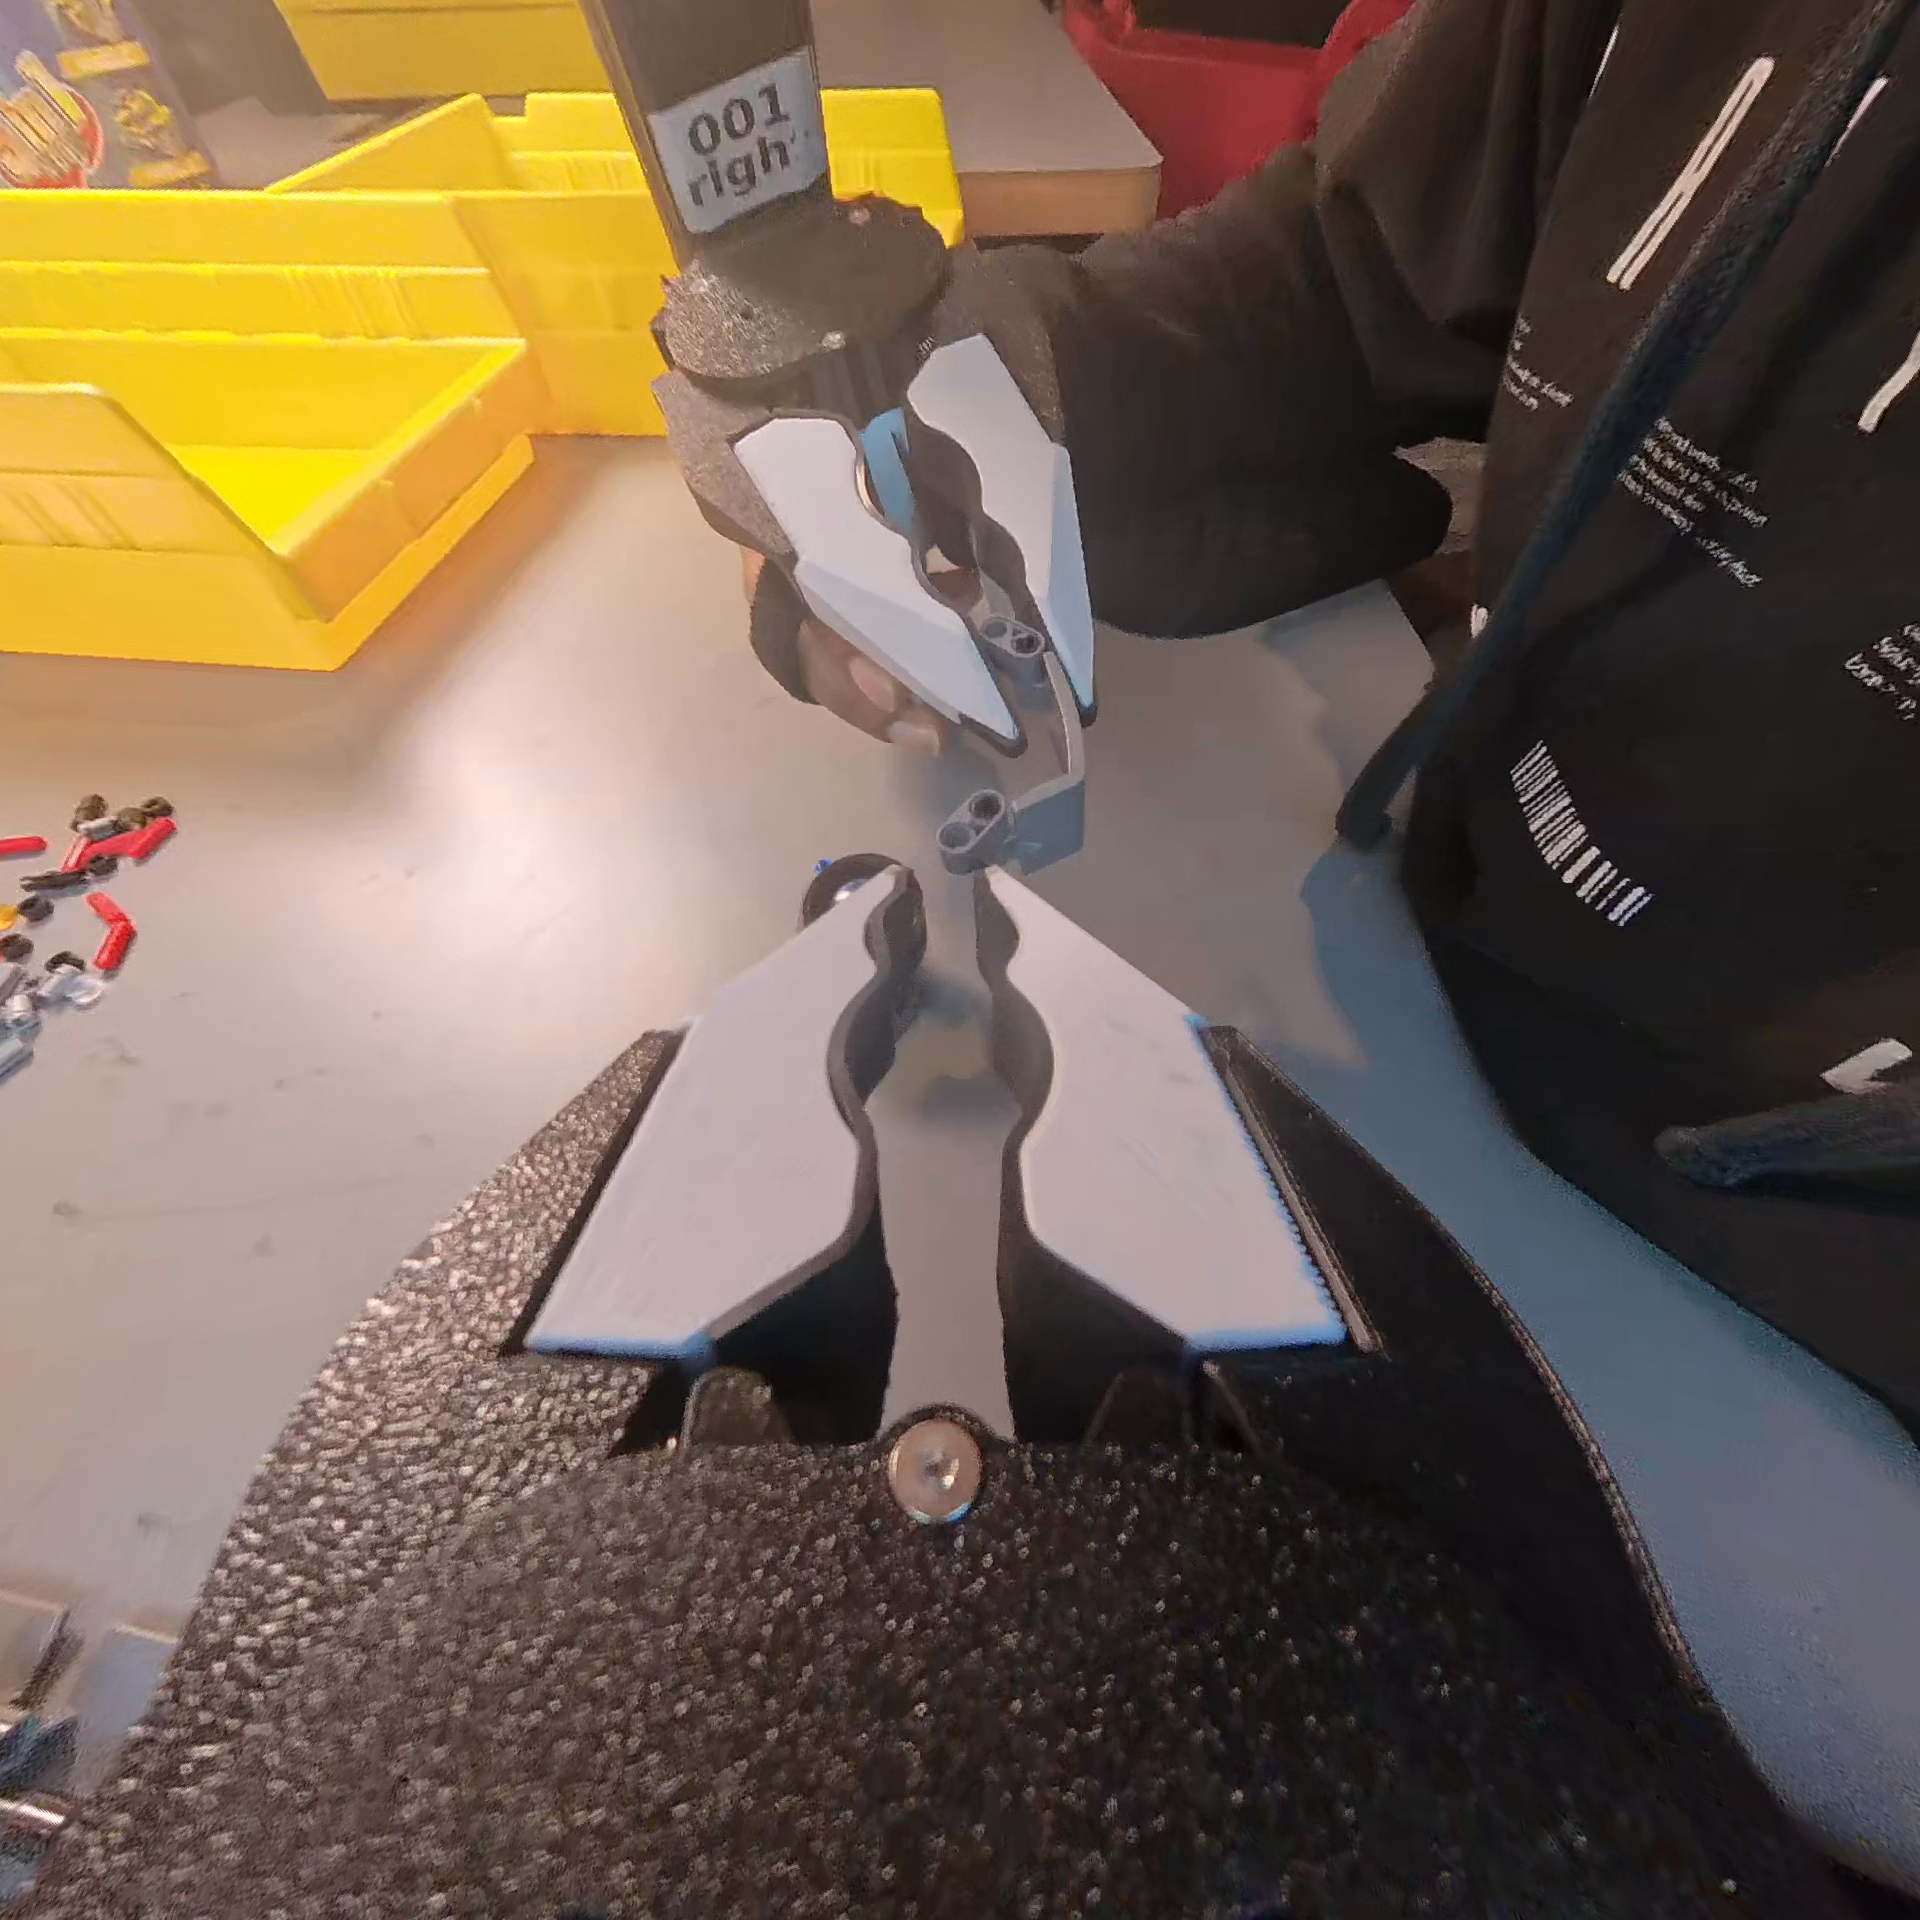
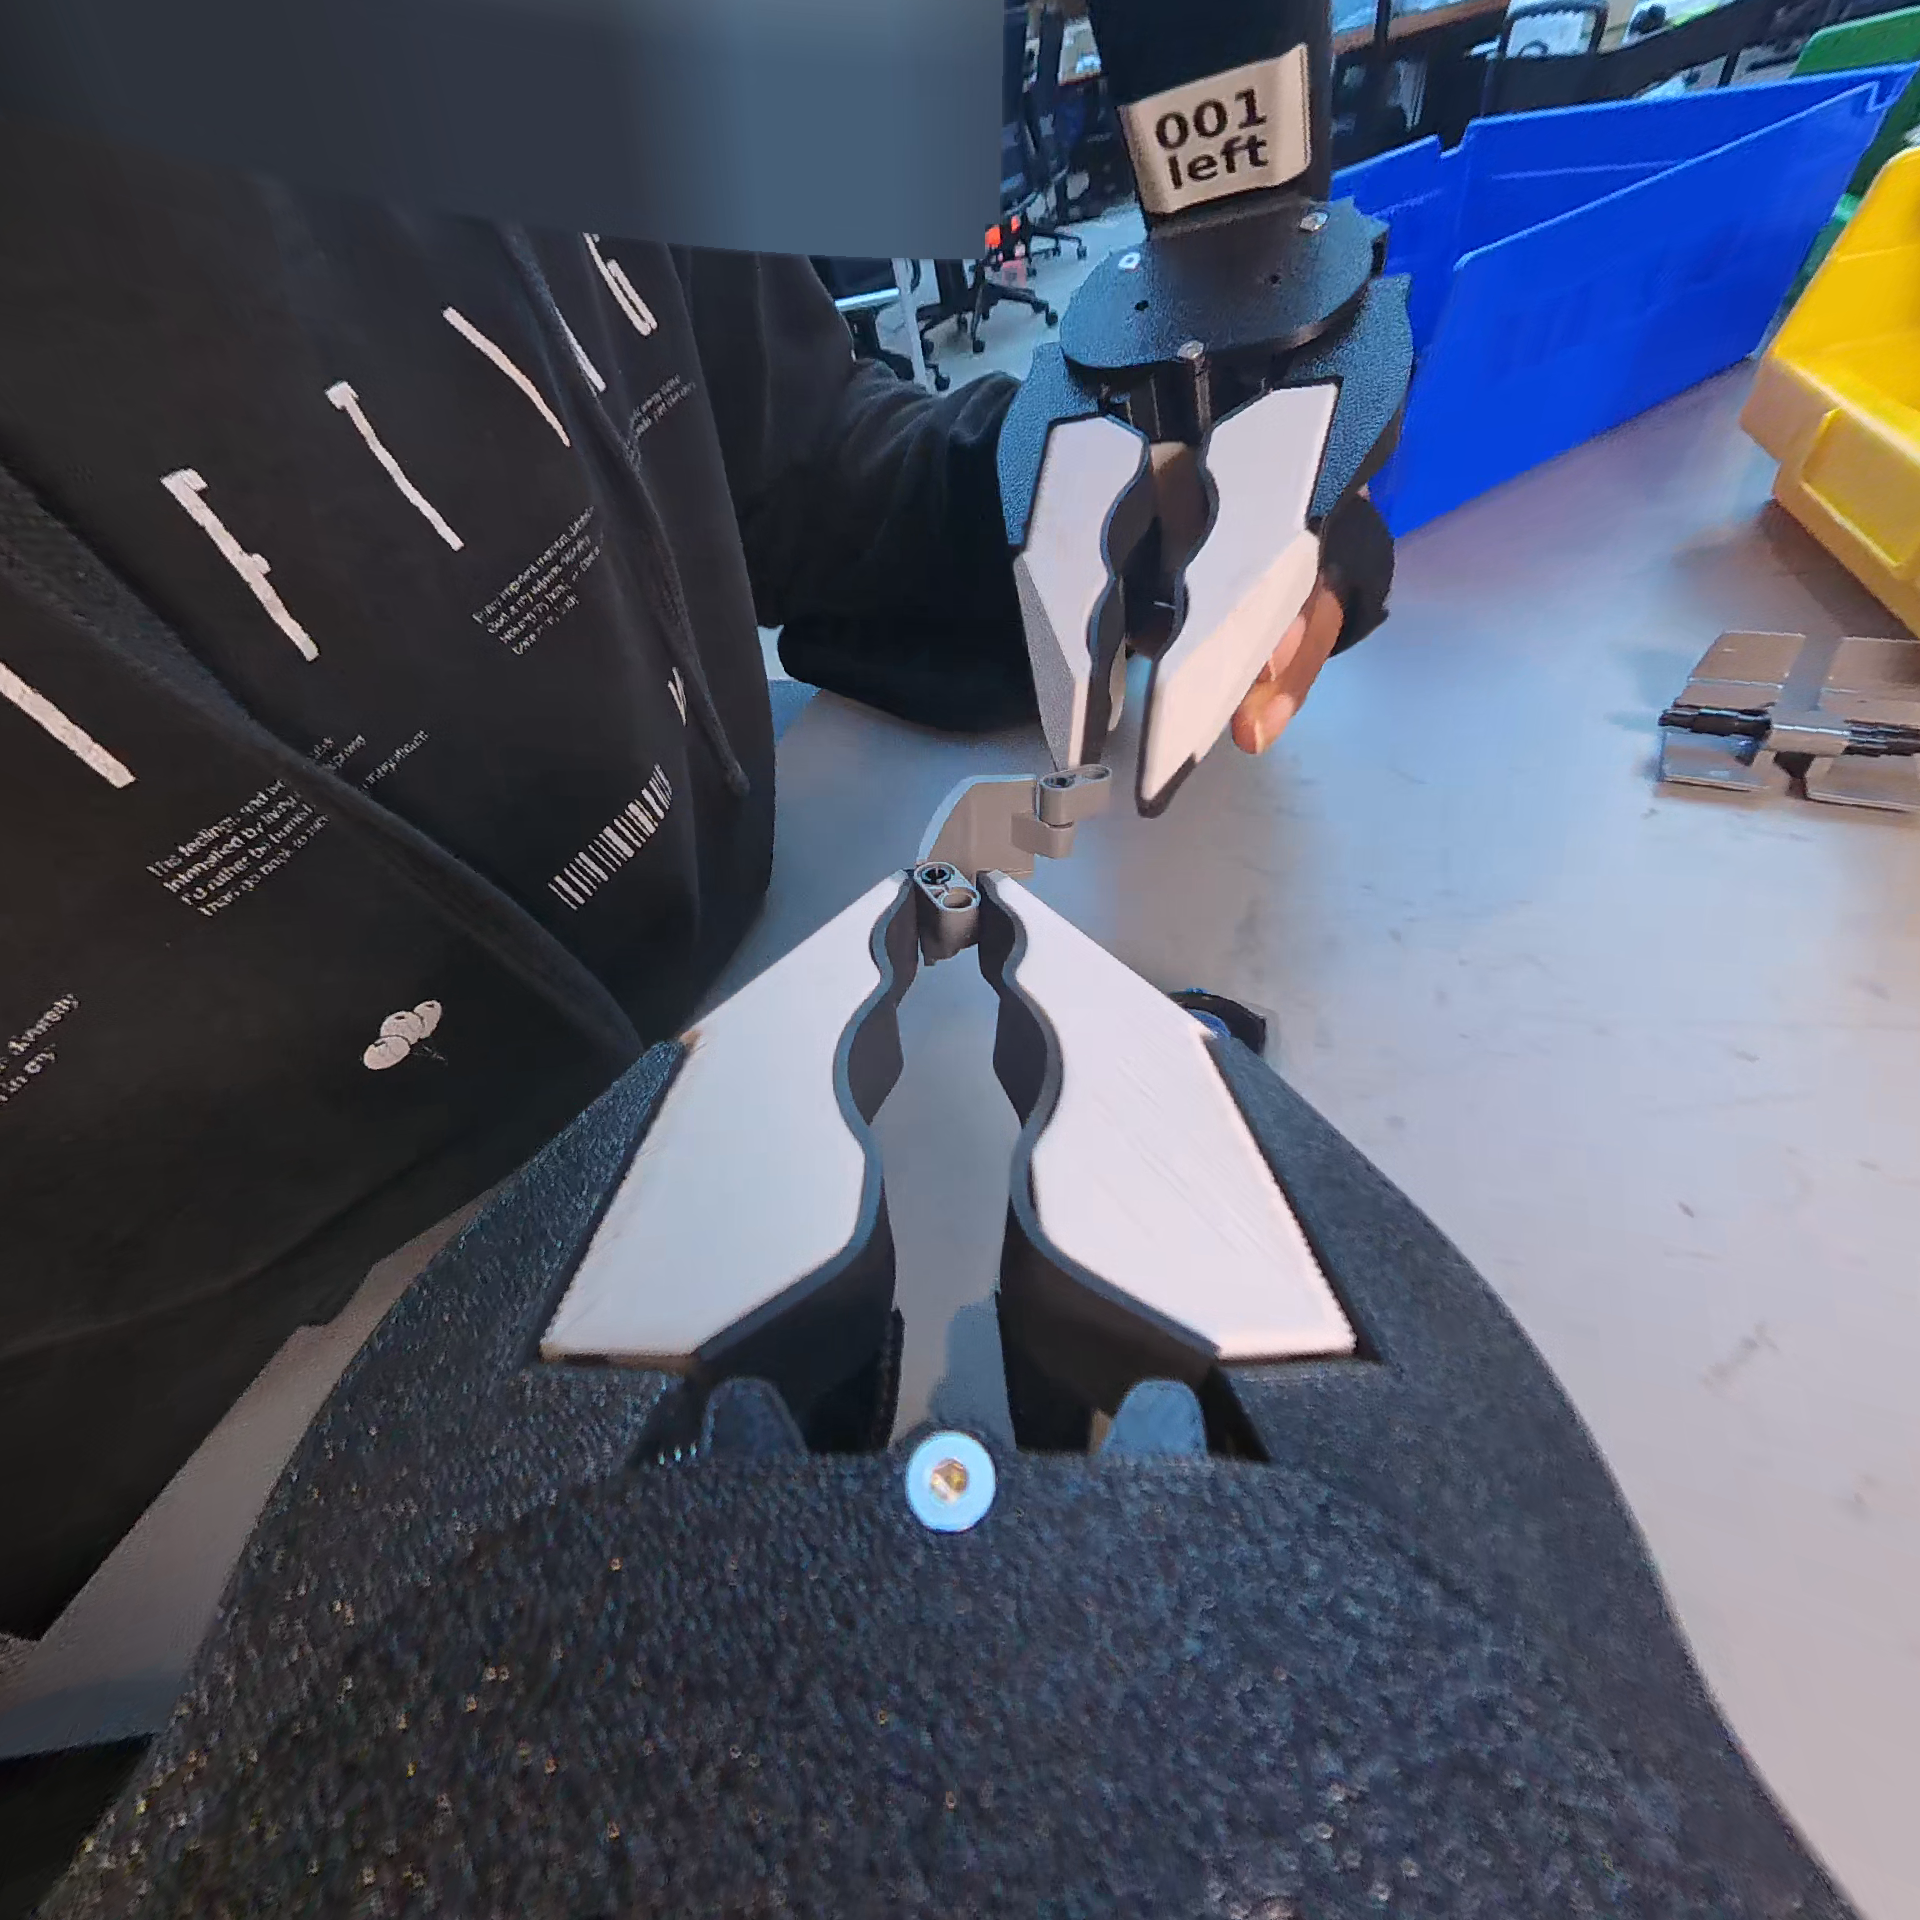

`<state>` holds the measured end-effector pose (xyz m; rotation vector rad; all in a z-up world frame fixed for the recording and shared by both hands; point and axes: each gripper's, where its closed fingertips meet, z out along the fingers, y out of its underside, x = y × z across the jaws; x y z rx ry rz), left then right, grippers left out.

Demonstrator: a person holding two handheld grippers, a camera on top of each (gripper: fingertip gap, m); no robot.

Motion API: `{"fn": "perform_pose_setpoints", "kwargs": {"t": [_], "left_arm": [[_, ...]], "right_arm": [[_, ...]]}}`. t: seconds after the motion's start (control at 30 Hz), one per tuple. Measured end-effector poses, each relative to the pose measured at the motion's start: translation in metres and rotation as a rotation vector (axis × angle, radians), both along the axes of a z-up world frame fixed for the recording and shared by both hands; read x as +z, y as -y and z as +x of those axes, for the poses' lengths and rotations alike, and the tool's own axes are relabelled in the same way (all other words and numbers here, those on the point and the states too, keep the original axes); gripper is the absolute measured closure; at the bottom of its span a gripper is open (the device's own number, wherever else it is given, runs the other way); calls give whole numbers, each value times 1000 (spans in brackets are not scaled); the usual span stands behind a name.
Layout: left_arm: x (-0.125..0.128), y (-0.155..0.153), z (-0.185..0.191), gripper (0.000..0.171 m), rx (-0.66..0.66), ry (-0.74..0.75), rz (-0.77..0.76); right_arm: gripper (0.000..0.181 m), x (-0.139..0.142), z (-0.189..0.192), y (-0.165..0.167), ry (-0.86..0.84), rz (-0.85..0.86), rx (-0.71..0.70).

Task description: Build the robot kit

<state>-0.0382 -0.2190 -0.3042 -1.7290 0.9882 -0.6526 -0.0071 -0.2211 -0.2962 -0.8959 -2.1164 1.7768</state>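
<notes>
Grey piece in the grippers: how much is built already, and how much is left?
Done: the curved grey piece carries a small connector on its end. In hand: the right gripper is shut on that piece, and the left gripper is open, its tips just short of the connector. Left: small red and black parts lie loose on the table.

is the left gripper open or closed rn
Open. The left gripper shows a bare gap between its fingertips, and the grey curved piece held by the right gripper sits just beyond them.

We've got both wrist cams close up, facing each other over the grey table (image 1: 416, 831), sharing the grey curved piece (image 1: 1060, 769).
</notes>
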Motion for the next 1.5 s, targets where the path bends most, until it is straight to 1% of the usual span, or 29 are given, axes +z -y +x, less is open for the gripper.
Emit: {"fn": "perform_pose_setpoints", "kwargs": {"t": [0.13,0.27,0.33,0.57,0.67,0.83,0.87,1.03,1.13,1.23,1.5], "left_arm": [[-9,-7,-5,169,47,-33,-22],[-26,-13,-9,166,84,-105,-64],[-31,-11,-8,163,71,-126,-84],[-40,-12,-10,161,87,-167,-105],[-42,-14,-13,158,94,-166,-124],[-50,-16,-14,139,17,-190,-165],[-51,-18,-15,138,11,-187,-170],[-46,-25,-14,140,-3,-115,-229],[-46,-28,-18,142,15,-121,-238],[-43,-27,-15,142,3,-99,-242],[-49,-23,-20,143,-27,-169,-251]], "right_arm": [[172,-12,-4,-2,34,47,-5],[173,-25,-8,-3,71,125,-41],[173,-31,-9,-2,99,147,-46],[174,-43,-8,2,159,200,-73],[174,-44,-7,2,162,202,-82],[174,-48,-7,0,196,212,-98],[174,-49,-6,2,202,207,-94],[174,-48,-6,3,212,192,-97],[174,-48,-7,1,217,185,-107],[174,-48,-7,1,224,175,-106],[174,-48,-7,0,255,141,-100]]}}
